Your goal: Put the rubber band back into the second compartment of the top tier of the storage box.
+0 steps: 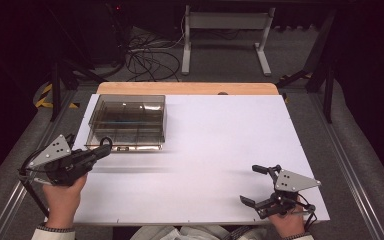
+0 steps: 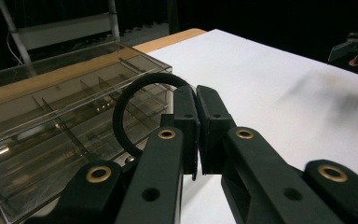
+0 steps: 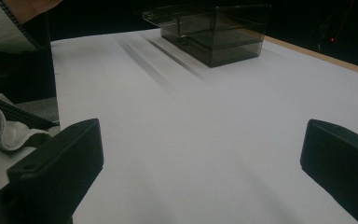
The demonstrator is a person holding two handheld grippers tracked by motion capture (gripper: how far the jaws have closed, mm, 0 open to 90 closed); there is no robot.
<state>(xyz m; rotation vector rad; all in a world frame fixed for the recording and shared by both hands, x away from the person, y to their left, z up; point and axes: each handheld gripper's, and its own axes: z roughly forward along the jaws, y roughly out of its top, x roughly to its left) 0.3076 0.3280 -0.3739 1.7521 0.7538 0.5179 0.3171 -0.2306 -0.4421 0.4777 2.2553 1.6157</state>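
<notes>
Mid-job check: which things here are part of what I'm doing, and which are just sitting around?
In the job:
- black ring, pinched in the left gripper
- clear compartment box, right beside the ring

Lying about:
- right gripper, fingers open, idle on the white table
- cables on the floor
- white stand

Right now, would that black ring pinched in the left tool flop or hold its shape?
The black ring probably holds its shape: it keeps a round loop though the left tool pinches one edge. It looks thin, so likely light. Set down on edge, it might roll.
</notes>
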